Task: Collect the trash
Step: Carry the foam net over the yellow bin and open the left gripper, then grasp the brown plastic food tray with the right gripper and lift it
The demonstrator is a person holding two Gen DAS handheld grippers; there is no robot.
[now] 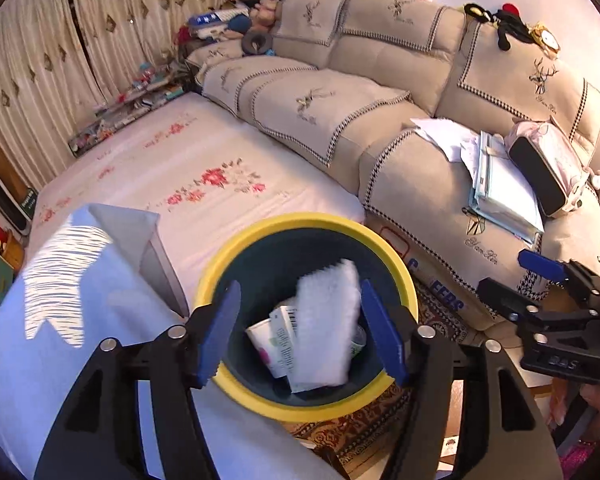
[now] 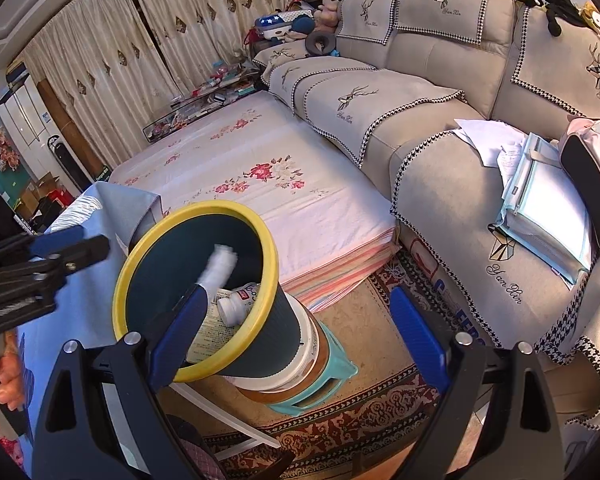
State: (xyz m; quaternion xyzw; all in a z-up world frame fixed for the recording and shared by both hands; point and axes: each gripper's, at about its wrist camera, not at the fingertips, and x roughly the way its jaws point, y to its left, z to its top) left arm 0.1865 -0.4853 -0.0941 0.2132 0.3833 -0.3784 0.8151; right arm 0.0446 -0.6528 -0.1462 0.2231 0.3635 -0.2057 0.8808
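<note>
A yellow-rimmed dark bin (image 1: 396, 264) stands below my left gripper (image 1: 300, 332), which is open right above its mouth. A blurred white tissue (image 1: 328, 328) hangs free between the fingers, inside the bin opening, over a paper cup and wrappers (image 1: 276, 340). In the right wrist view the bin (image 2: 136, 264) sits on a white bucket and a teal stool (image 2: 340, 364), with the tissue (image 2: 220, 264) blurred in its mouth and a small white bottle (image 2: 236, 304) inside. My right gripper (image 2: 300, 332) is open and empty, to the right of the bin. It also shows in the left wrist view (image 1: 512, 276).
A table with a light blue cloth (image 1: 60, 320) lies left of the bin. A low platform with a floral sheet (image 2: 280, 184) is behind it. A beige sofa (image 2: 440, 160) holds papers and a pink bag (image 2: 596, 172). A patterned rug (image 2: 380, 412) covers the floor.
</note>
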